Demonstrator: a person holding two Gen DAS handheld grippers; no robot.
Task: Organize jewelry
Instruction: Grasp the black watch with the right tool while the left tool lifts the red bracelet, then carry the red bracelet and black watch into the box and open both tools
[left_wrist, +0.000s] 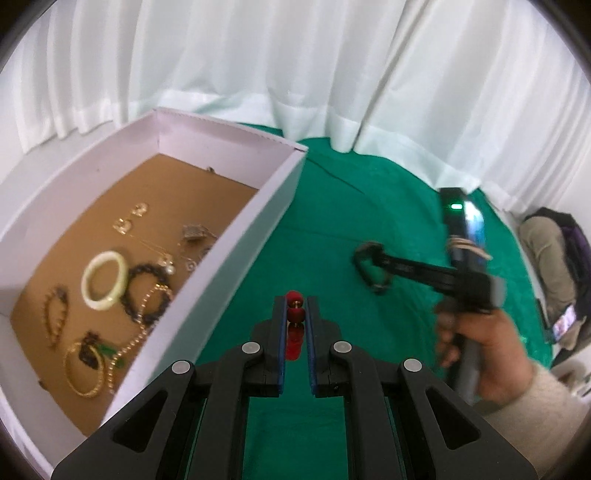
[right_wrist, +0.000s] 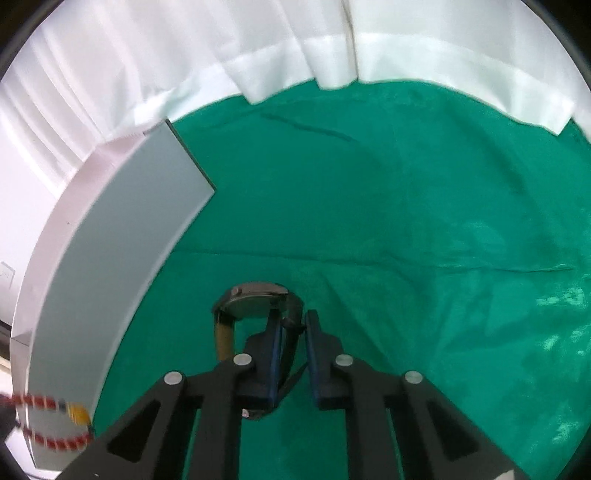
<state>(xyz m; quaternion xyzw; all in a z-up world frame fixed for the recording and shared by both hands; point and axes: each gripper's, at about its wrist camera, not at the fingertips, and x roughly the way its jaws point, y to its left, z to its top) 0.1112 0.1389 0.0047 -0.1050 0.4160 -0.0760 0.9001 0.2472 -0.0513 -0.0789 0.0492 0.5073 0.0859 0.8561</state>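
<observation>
A red bead bracelet (left_wrist: 294, 314) is pinched between the closed fingers of the left gripper (left_wrist: 295, 306), held above the green cloth (left_wrist: 332, 229) just beside the long wall of the white box (left_wrist: 236, 236). The beads are gripped near the fingertips, presumably so that the strand can be let fall cleanly into the box. In the right wrist view a wristwatch (right_wrist: 255, 302) is clamped by its strap in the right gripper (right_wrist: 293, 321), its face turned outward and its tan strap end hanging free beyond the fingers; it too is carried over the cloth, near the box's outer wall (right_wrist: 122, 236).

The box's brown floor already holds a pale bangle (left_wrist: 104, 279), a dark bead bracelet (left_wrist: 146, 291), a gold bangle (left_wrist: 83, 369), a pearl strand and small earrings, spread apart rather than heaped, probably to prevent tangling. Both pieces seem destined for the remaining bare floor. The desk under the cloth is hidden.
</observation>
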